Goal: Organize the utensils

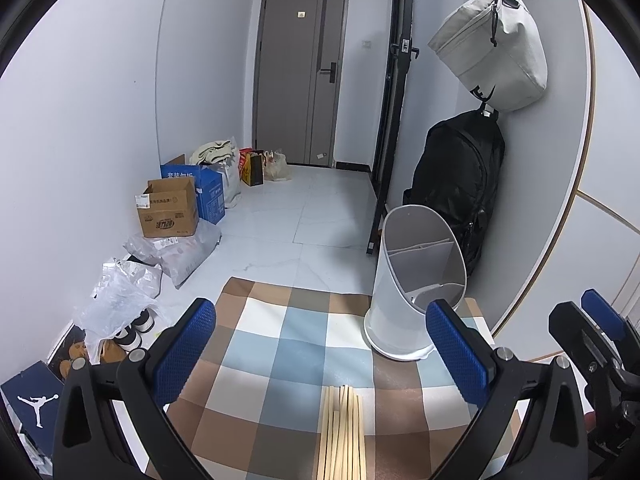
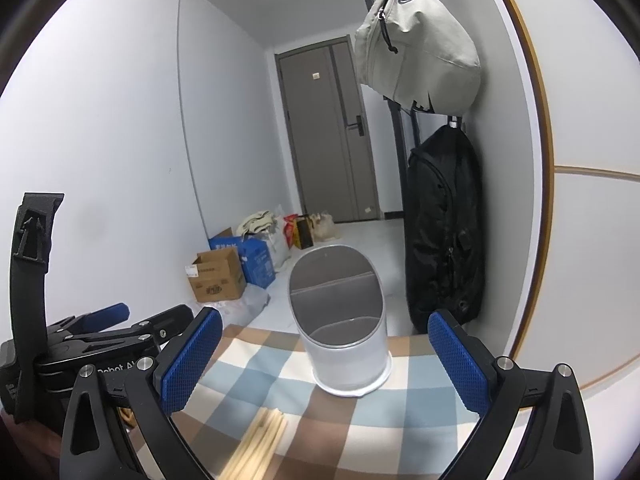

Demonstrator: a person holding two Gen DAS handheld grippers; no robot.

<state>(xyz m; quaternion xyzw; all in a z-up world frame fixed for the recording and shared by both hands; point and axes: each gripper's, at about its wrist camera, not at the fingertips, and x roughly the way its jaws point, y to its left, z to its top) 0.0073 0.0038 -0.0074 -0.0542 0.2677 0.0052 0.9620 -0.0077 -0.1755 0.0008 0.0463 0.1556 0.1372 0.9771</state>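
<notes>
A bundle of several pale wooden chopsticks (image 1: pixel 341 432) lies on the checked cloth (image 1: pixel 280 344), near its front edge; it also shows in the right wrist view (image 2: pixel 260 444). A white utensil holder (image 1: pixel 416 284) with inner dividers stands upright at the cloth's far right; in the right wrist view it (image 2: pixel 340 320) stands straight ahead. My left gripper (image 1: pixel 328 356) is open and empty, above the chopsticks. My right gripper (image 2: pixel 324 364) is open and empty, to the right of the left one, which shows at its left (image 2: pixel 120 332).
A black backpack (image 1: pixel 460 184) and a beige bag (image 1: pixel 492 44) hang on the right wall behind the holder. Cardboard boxes (image 1: pixel 170 210), plastic bags (image 1: pixel 120 300) and shoes lie on the floor at the left. A grey door (image 1: pixel 300 76) is far ahead.
</notes>
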